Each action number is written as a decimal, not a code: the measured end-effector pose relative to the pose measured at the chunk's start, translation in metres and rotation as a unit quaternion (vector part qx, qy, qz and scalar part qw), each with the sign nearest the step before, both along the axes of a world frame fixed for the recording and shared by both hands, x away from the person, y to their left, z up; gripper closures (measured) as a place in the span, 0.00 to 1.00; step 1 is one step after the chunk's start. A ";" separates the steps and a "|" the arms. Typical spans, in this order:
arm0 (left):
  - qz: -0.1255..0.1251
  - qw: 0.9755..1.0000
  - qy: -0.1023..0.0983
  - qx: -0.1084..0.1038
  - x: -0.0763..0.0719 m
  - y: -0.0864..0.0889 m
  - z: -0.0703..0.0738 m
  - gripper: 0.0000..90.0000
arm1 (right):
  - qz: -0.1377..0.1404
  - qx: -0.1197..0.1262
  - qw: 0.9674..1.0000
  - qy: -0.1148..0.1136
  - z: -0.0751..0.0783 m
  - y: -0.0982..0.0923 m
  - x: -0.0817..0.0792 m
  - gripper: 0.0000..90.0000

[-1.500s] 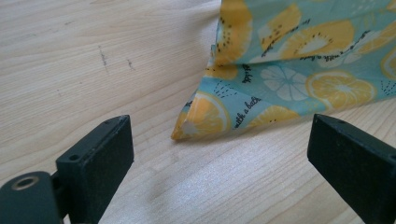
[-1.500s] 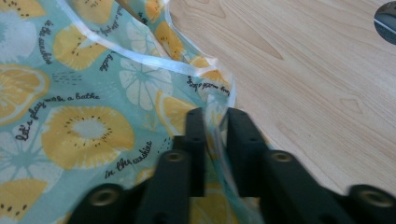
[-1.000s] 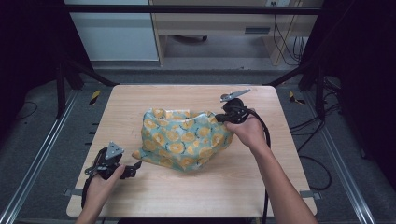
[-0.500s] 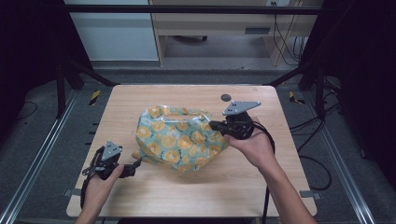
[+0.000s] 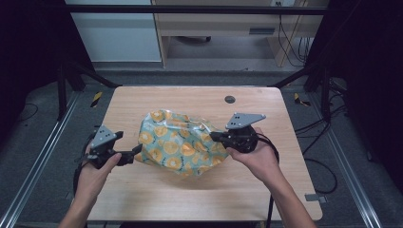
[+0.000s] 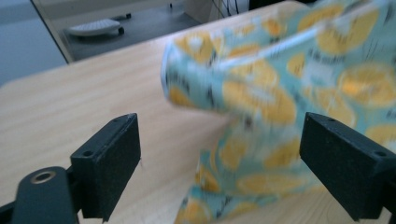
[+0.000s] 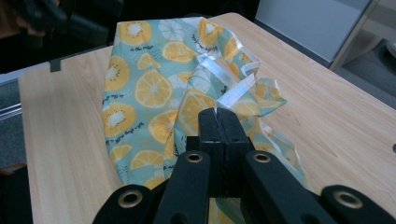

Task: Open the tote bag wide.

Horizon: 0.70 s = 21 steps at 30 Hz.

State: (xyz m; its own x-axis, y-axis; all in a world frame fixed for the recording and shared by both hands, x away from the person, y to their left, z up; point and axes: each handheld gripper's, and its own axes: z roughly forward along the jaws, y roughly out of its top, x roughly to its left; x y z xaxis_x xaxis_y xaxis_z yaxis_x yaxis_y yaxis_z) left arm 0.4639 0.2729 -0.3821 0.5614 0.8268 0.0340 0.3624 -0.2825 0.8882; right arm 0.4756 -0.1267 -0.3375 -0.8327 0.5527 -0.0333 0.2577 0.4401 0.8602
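A teal cloth bag (image 5: 178, 142) printed with orange and kiwi slices lies crumpled in the middle of the wooden table (image 5: 190, 199). My right gripper (image 5: 215, 137) is shut on the bag's right edge, and in the right gripper view the closed jaws pinch the fabric (image 7: 154, 88) beside a white ribbon (image 7: 233, 88) at the gripper (image 7: 218, 114). My left gripper (image 5: 135, 154) stands open at the bag's left corner. In the left gripper view the blurred bag (image 6: 280, 93) spreads beyond and between the wide-apart jaws of the gripper (image 6: 219, 154).
A black round grommet (image 5: 230, 99) is set in the table near its far edge. Metal rails (image 5: 38, 171) run along both sides of the table. A wooden desk (image 5: 214, 28) and a pale cabinet (image 5: 114, 33) stand beyond the far edge.
My right gripper has drawn the bag's edge toward the near side and a little right, uncovering the grommet. The left gripper has moved forward to the bag's left corner.
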 end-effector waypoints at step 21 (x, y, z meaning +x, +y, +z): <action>-0.013 0.993 0.067 0.099 0.051 -0.035 0.020 0.23 | 0.014 -0.002 1.000 0.005 -0.007 -0.001 -0.009 1.00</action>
